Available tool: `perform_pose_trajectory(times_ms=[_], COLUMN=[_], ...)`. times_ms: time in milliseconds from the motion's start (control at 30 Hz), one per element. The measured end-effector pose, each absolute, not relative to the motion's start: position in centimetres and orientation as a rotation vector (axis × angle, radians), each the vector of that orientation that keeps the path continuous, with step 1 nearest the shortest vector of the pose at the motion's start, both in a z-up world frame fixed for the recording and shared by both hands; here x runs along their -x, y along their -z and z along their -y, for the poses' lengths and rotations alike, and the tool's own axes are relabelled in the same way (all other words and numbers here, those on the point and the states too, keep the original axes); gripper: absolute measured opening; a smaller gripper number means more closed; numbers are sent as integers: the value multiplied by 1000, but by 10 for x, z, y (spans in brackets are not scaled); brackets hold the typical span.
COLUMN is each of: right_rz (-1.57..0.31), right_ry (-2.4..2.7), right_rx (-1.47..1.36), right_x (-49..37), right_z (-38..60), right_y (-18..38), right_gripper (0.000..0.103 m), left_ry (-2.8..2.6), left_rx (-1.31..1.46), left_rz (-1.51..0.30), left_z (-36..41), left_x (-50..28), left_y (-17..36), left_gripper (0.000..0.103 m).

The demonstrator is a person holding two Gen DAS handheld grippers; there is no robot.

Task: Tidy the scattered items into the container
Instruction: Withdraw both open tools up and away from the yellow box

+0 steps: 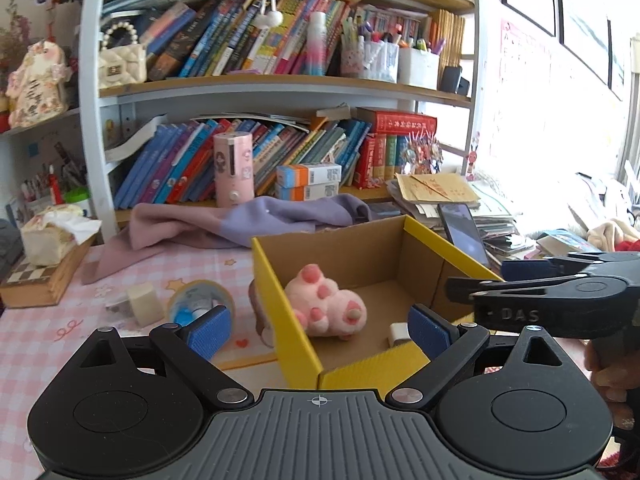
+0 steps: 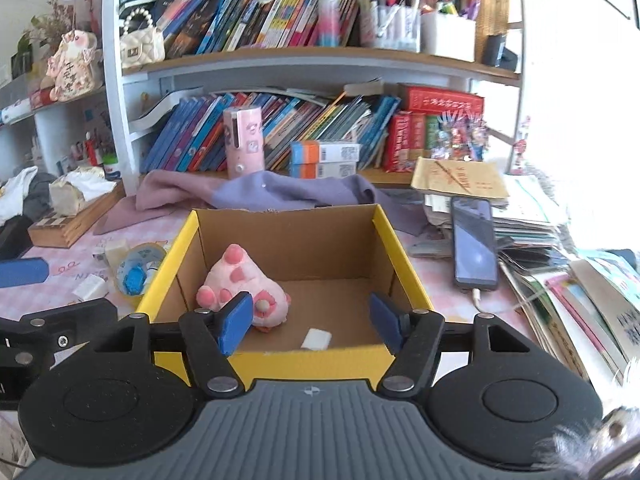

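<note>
Open cardboard box (image 2: 288, 360), yellow outside and plain brown inside, standing on the bench (image 2: 460, 300), which is covered by a pink checked cloth. Inside the box lie two things: a pink plush toy (image 2: 240, 280), fuzzy and rounded with darker pink pads, resting on the box floor toward the left wall, and a small white block (image 2: 317, 339), smooth and rectangular, near the front wall. The two are apart.

Outside the box, to its left on the bench, lie a roll of tape (image 1: 200, 300) on its side, round with a blue patch showing in its core, a pale cube-shaped block (image 1: 145, 303) just beside the roll, and a small white plug-like piece (image 2: 90, 287) nearer the front. A brown rounded thing (image 1: 260, 316) sits against the left outer wall of the box; what it is cannot be told.

Left tool (image 1: 316, 328): jaws spread wide, blue ribbed pads either side of the box's front left corner, nothing between them. Right tool (image 2: 312, 322): jaws spread, nothing between them, held over the near wall of the box, pads level with the toy and the right wall.

Behind the box: a crumpled lilac and mauve cloth (image 2: 256, 194), soft and folded; a phone (image 2: 474, 244) leaning on stacked papers at the right; a bookshelf (image 1: 280, 84) crowded with slanting books.
</note>
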State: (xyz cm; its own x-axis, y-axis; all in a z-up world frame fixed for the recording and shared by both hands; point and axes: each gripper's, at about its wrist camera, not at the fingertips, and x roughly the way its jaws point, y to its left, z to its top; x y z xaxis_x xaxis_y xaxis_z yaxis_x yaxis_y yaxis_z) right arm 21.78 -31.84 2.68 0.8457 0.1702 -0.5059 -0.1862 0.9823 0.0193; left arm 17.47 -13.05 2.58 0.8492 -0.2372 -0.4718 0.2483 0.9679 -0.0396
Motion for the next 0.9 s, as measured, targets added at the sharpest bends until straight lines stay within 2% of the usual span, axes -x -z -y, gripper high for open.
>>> perform_pose_trajectory(times_ms=[467,900], right_rz=[-518,-557], right_ry=[-82,-125], right_rx=[3,25], right_x=[-101,-40], right_z=[274,225], right_y=[-23,-17], right_gripper=[67,75], left_ry=[266,238], left_rx=[9,-6], left_rz=[-513,-562], left_z=[61,18], left_x=[-87,-36], left_y=[-21,-13], left_gripper=[96,96])
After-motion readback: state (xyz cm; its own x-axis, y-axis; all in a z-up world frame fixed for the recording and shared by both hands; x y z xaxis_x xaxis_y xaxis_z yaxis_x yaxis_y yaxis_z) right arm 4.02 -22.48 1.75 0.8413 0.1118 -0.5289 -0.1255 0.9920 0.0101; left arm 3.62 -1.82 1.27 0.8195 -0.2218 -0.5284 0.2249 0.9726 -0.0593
